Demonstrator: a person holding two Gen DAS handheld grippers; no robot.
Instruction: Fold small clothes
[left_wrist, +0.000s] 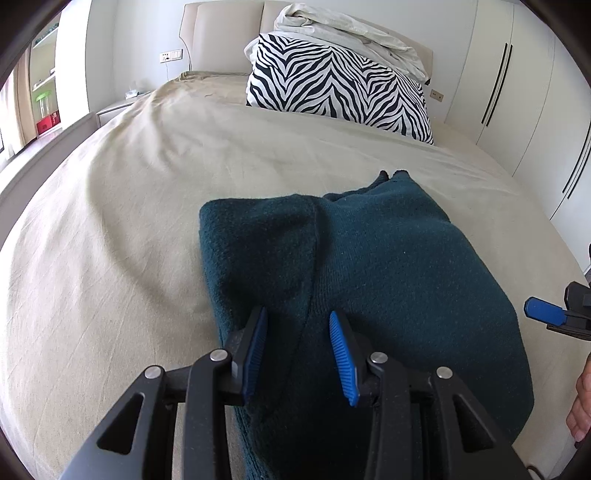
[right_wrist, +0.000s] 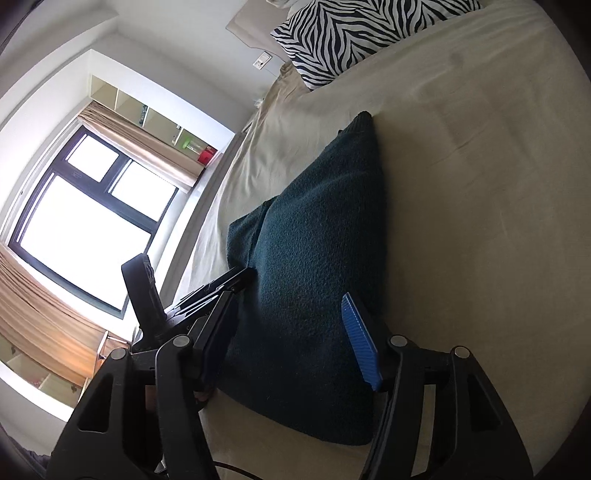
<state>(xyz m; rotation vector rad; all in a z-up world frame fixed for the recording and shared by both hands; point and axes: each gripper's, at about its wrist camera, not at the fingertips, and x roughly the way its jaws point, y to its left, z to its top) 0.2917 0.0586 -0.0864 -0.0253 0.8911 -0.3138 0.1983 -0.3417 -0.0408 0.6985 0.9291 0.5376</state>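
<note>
A dark teal fleece garment (left_wrist: 388, 266) lies folded lengthwise on the beige bed (left_wrist: 129, 221). My left gripper (left_wrist: 297, 311) is at the garment's near left part, its blue pads closed on a thick ridge of the fabric that fills the gap between them. In the right wrist view the left gripper (right_wrist: 243, 277) meets the garment (right_wrist: 314, 258) at its left edge. My right gripper (right_wrist: 291, 299) stands wide open over the garment's near end, the blue pad face bare. One blue finger (left_wrist: 543, 313) of it shows beside the garment's right edge.
A zebra-print pillow (left_wrist: 332, 85) and a crumpled white duvet (left_wrist: 351, 33) sit at the head of the bed. White wardrobe doors (left_wrist: 517, 92) line the right side. A bright window (right_wrist: 85, 221) is on the left. A person's hand (left_wrist: 580, 406) shows at the right edge.
</note>
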